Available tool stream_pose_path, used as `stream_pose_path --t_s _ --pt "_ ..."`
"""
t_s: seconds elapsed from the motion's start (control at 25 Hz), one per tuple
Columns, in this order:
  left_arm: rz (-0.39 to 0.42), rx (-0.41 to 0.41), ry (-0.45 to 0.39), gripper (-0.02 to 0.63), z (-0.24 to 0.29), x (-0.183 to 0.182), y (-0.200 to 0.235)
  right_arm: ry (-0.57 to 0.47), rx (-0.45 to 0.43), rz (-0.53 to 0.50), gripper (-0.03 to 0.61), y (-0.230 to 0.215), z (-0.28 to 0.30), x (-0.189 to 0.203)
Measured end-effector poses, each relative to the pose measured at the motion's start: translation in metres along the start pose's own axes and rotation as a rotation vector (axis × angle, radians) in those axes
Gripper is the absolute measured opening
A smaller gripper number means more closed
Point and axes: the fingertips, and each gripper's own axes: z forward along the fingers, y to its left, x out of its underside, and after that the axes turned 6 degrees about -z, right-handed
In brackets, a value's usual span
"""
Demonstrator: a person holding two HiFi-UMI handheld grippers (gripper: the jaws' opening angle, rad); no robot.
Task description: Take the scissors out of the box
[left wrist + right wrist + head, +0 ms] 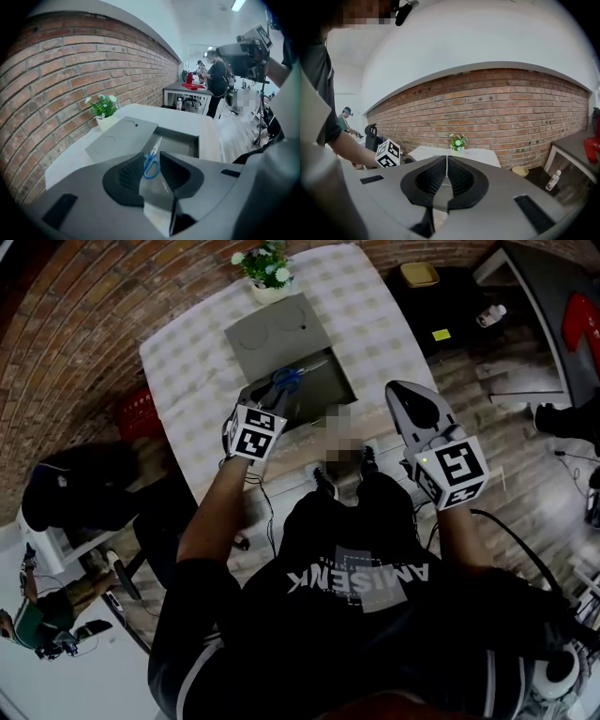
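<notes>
Scissors with blue handles (289,379) lie in an open grey box (343,390) on the checked table; its flat lid (277,334) rests just beyond, overlapping the box's far edge. My left gripper (277,390) hangs over the near left part of the box, pointing down at it. In the left gripper view its jaws stand open, and the blue handles (151,165) show through the gap, lying in the box (187,140) beyond the tips, untouched. My right gripper (398,395) is held off the table's near right corner; its jaws (447,164) are shut with nothing between them.
A potted plant (266,268) stands at the table's far edge, behind the lid. A red crate (141,411) sits on the floor left of the table, a dark chair (75,488) nearer left. A person (216,79) stands at a distant desk.
</notes>
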Motion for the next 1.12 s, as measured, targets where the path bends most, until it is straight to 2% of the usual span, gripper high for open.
stream_pose_path --t_s 0.12,0.52,0.84,0.96,1.12 --pt "0.025 0.002 0.068 0.112 0.017 0.016 0.003 0.018 0.011 0.017 0.043 -0.003 0.002 0.014" --pt "0.188 0.003 0.218 0.124 0.072 0.042 0.010 0.068 0.028 0.065 0.043 -0.011 0.003 0.049" --pt "0.227 0.015 0.304 0.124 0.097 0.059 0.017 0.107 0.030 0.113 0.043 -0.008 -0.003 0.080" --pt "0.203 0.022 0.314 0.124 0.102 0.061 0.016 0.112 0.031 0.109 0.043 -0.011 -0.006 0.084" --pt "0.225 0.025 0.337 0.123 0.103 0.063 0.015 0.103 0.040 0.113 0.043 -0.015 -0.006 0.083"
